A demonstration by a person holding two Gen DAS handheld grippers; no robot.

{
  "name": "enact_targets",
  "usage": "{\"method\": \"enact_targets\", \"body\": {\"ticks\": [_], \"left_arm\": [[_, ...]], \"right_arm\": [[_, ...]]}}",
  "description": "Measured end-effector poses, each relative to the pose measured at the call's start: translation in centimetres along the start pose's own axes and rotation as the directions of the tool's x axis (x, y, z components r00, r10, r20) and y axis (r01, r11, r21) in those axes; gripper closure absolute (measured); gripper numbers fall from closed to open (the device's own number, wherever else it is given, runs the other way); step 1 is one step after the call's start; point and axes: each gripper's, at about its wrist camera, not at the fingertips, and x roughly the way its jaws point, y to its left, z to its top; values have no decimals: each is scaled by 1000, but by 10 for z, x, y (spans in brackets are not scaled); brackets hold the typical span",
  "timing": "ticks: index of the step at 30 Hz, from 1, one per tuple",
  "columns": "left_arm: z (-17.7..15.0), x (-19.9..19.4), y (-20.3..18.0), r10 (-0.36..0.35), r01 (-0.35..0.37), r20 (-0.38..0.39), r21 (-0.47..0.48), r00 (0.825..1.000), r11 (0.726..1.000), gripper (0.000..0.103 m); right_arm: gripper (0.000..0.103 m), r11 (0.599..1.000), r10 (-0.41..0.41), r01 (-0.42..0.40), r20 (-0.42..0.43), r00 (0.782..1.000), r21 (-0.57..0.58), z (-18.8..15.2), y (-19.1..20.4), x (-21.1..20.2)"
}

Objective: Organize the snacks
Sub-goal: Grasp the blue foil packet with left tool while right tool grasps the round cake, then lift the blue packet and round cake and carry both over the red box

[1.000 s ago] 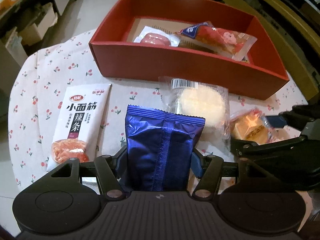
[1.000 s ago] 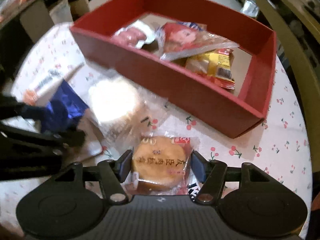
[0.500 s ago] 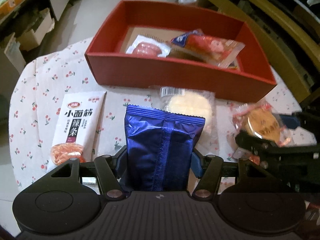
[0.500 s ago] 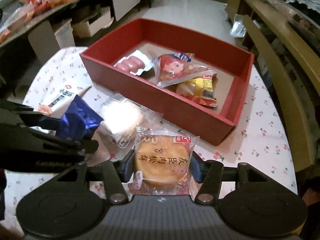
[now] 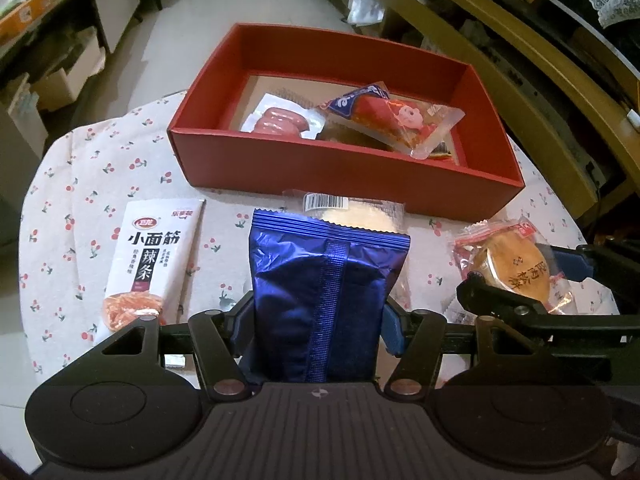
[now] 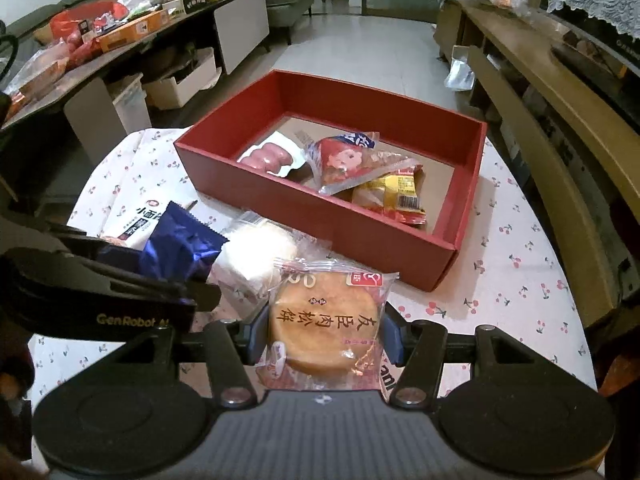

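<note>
My left gripper [image 5: 318, 320] is shut on a blue foil snack packet [image 5: 324, 280], held above the table in front of the red box [image 5: 344, 176]. My right gripper [image 6: 322, 332] is shut on a round golden pastry in clear wrap [image 6: 324, 320], also lifted. The pastry also shows in the left wrist view [image 5: 512, 268], and the blue packet in the right wrist view [image 6: 176, 244]. The red box [image 6: 320, 216] holds a sausage pack [image 6: 268, 156], a red-and-clear snack bag [image 6: 348, 160] and a yellow snack [image 6: 392, 196].
On the cherry-print tablecloth [image 5: 80, 168] lie a white spicy-strip packet [image 5: 148, 256] at the left and a pale round cake in clear wrap [image 6: 256, 252] before the box. A wooden bench [image 6: 560, 128] runs along the right; cluttered shelves [image 6: 100, 32] stand at the left.
Both grippers have risen and drawn back from the table with their snacks, so the box looks farther away. The box contents, white packet and pale cake have stayed put.
</note>
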Motion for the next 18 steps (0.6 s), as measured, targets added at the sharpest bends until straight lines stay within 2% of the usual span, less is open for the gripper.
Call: {"method": "enact_targets", "body": {"ticks": [18], "left_arm": [[13, -8, -7, 6, -6, 46, -6, 999, 1000, 35]], "right_arm": [[41, 999, -8, 6, 45, 999, 52, 9, -12, -7]]}}
